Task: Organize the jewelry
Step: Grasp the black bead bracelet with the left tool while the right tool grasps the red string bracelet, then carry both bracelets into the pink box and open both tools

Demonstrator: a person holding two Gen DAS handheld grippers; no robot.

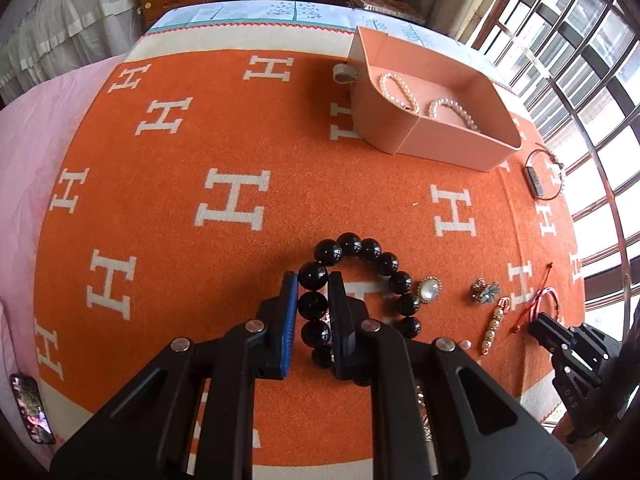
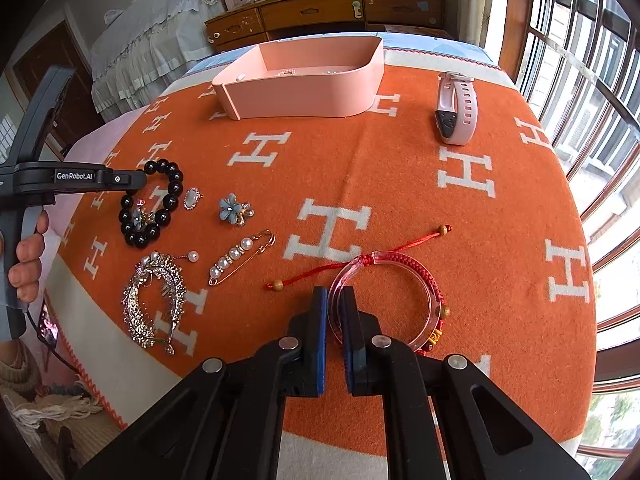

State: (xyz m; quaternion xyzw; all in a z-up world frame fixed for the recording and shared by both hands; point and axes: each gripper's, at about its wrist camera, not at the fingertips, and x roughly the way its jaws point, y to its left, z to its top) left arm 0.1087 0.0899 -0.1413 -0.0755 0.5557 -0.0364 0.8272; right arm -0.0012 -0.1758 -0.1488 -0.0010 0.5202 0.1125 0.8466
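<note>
Left wrist view is showing the left gripper [image 1: 313,308] closing its jaws on the near side of the black bead bracelet [image 1: 362,276], with one row of beads sitting between the two pads, so the jaws are narrow and gripping the beads. The bracelet is lying on the orange blanket [image 1: 224,128] toward its near edge. Just beside the bracelet, on the side toward the windows, a pearl brooch [image 1: 429,289] is resting, then a blue flower brooch [image 1: 484,291] and a pearl safety pin [image 1: 494,326].

The pink tray [image 1: 440,148] is standing near the far edge of the blanket, and two pearl bracelets [image 1: 400,94] are lying inside it. A pink watch [image 2: 456,108] is sitting by the far window-side corner, well apart from the tray.

Right wrist view is showing the right gripper [image 2: 335,320] pinching the rim of the clear bangle [image 2: 432,292] between narrow jaws, near the blanket's near edge. A red cord bracelet [image 2: 404,258] is running along the bangle's rim, its knotted ends trailing out across the blanket. A silver feather brooch [image 2: 154,300] is lying near the corner on the side away from the windows, close to the pearl safety pin.
</note>
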